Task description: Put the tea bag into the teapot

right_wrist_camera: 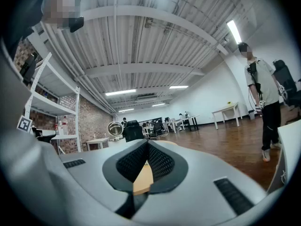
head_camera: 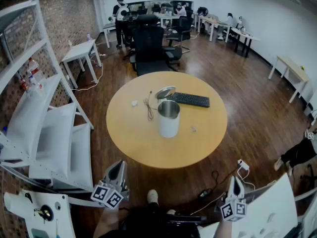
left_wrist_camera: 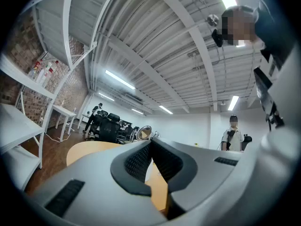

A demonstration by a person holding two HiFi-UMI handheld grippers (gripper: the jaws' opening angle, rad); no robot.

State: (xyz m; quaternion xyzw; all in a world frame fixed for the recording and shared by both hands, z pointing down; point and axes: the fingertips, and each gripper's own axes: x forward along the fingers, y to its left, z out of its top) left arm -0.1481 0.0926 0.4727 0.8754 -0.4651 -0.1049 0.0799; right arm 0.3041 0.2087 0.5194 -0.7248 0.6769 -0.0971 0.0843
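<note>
A white cylindrical teapot (head_camera: 169, 118) with a metal rim stands near the middle of the round wooden table (head_camera: 133, 138), its shiny lid (head_camera: 165, 92) tipped open behind it. A small white tea bag (head_camera: 134, 103) lies to the pot's far left. Both grippers hang low, short of the table's near edge. My left gripper (head_camera: 119, 166) is shut and holds nothing; its pads meet at the tips (left_wrist_camera: 151, 141), and the lid (left_wrist_camera: 144, 133) shows beyond them. My right gripper (head_camera: 236, 180) is likewise shut and holds nothing (right_wrist_camera: 147, 143), with the teapot (right_wrist_camera: 114, 128) far off to its left.
A black keyboard (head_camera: 190, 99) and a thin dark cable (head_camera: 149, 107) lie on the table's far half. White shelving (head_camera: 44, 128) stands at the left, a black office chair (head_camera: 151, 51) behind the table. A person (right_wrist_camera: 263, 102) stands at the right.
</note>
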